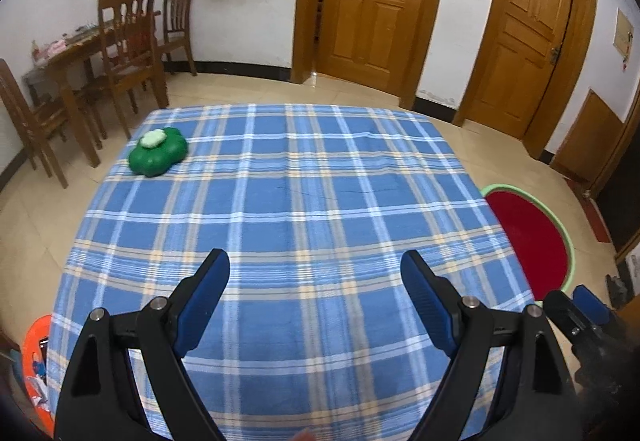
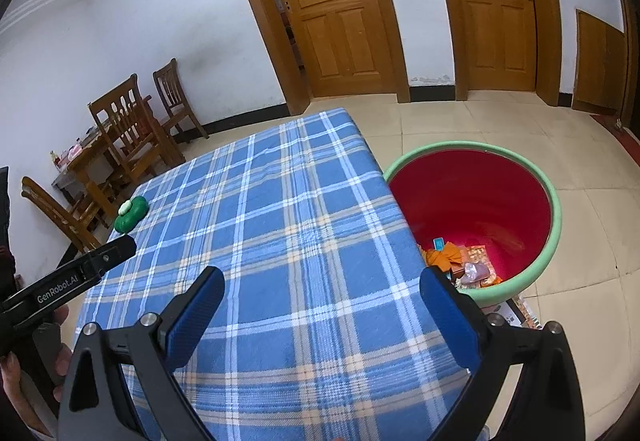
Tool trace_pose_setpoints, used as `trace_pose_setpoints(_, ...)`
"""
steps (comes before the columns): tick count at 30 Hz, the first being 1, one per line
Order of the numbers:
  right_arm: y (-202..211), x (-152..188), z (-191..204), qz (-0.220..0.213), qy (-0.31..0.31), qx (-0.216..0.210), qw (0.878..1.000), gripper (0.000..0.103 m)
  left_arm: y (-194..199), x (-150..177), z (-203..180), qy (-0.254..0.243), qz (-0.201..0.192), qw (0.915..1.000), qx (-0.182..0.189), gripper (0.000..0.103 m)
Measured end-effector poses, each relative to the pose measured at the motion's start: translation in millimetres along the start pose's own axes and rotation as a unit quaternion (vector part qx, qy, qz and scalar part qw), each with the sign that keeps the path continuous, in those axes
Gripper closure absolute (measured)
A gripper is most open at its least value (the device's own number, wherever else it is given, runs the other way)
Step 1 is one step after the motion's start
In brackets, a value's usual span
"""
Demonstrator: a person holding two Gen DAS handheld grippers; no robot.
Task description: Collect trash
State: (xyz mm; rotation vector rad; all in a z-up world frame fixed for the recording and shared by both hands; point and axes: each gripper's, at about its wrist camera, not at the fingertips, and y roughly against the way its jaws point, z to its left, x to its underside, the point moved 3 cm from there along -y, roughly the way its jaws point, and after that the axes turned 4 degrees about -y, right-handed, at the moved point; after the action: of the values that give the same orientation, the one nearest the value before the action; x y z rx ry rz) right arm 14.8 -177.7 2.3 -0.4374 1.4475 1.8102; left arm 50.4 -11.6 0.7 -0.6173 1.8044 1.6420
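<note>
Room: we see white walls, two wooden doors point(image 1: 376, 1), a tiled floor point(image 2: 500, 113) and a wooden dining set with chairs point(image 1: 128, 49) at the far left.
Counter: we work above a counter point(image 1: 304, 201) covered by a blue plaid cloth, its surface nearly bare.
Green object: we find a green clover-shaped piece point(image 1: 159, 156) with a pale green block on top near the far left corner of the counter.
Bin: we see a red tub with a green rim point(image 2: 554, 209) standing on the floor just beside the counter's right edge.
Trash: we spot the collected trash point(image 2: 468, 261), orange and patterned wrappers, lying at the bottom of the tub.
Left tool: we hold the left tool point(image 1: 316, 273) released over the near part of the counter, blue pads wide apart, nothing between them.
Right tool: we hold the right tool point(image 2: 322, 291) released over the counter's near right edge, beside the tub, pads spread wide and empty.
Orange item: we glimpse an orange object point(image 1: 34, 361) low at the left, past the counter edge; we cannot tell what it is.
</note>
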Motion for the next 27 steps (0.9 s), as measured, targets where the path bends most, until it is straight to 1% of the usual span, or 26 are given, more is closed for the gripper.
trace_pose_setpoints(3, -1.9, 2.9, 3.0, 0.003, 0.003, 0.001, 1.000, 0.003, 0.9, 2.9, 4.9, 0.000, -0.003, 0.9999, -0.010, 0.016)
trace_pose_setpoints(9, -3.3, 5.6, 7.5, 0.007, 0.007, -0.001, 1.000, 0.003, -0.6, 6.4, 8.7, 0.006, 0.000, 0.9999, -0.015, 0.016)
trace_pose_setpoints(27, -2.9, 5.7, 8.1, 0.006, 0.007, -0.001, 1.000, 0.003, 2.6, 5.5, 5.4, 0.004, -0.005, 1.0000, -0.007, 0.016)
